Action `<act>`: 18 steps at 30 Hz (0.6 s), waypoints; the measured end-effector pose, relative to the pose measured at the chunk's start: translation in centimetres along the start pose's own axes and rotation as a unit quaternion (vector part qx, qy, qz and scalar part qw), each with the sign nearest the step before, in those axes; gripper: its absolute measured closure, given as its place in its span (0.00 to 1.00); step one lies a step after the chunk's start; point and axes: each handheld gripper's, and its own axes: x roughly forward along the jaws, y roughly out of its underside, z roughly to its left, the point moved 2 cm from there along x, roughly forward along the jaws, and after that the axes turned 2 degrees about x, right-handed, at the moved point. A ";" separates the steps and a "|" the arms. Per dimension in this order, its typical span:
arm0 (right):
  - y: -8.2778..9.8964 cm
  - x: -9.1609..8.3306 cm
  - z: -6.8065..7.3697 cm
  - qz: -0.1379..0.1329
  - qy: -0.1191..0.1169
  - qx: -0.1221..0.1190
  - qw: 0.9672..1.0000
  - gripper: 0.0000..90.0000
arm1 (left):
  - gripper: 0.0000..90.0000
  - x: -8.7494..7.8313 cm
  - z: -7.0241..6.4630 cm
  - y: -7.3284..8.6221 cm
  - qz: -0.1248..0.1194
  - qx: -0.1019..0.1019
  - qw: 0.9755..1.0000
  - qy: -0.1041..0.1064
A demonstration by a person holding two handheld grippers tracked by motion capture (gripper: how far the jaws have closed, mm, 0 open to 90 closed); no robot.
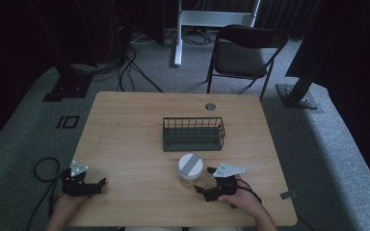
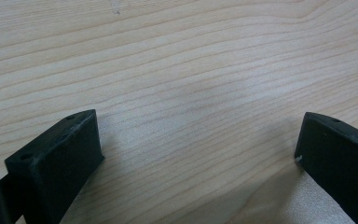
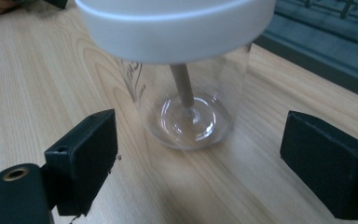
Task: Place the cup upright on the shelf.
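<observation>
A clear jar (image 1: 191, 168) with a white lid stands upright on the wooden table (image 1: 125, 144), just in front of a dark wire basket (image 1: 193, 134). My right gripper (image 1: 201, 188) lies open right beside the jar, on its near right side. In the right gripper view the jar (image 3: 186, 88) stands close ahead between the spread jaws, untouched, with a thin stick inside it. At the table's near left corner my left gripper (image 1: 99, 185) rests open. The left gripper view shows my left gripper (image 2: 198, 149) with bare wood between its jaws.
A black folding chair (image 1: 243, 50) stands beyond the far edge of the table. A round grommet hole (image 1: 210, 106) sits near the far edge. Cables and stand bases lie on the grey carpet around the table.
</observation>
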 end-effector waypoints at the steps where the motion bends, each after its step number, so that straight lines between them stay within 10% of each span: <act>1: -0.1 0.1 0.0 -0.002 0.000 0.000 1.000 0.12 | 0.01 0.0 0.0 0.0 0.000 0.000 1.000 0.000; 18: -0.8 1.5 1.0 -0.026 -0.008 -0.003 1.000 0.12 | 0.01 0.0 0.0 0.0 0.000 0.000 1.000 0.000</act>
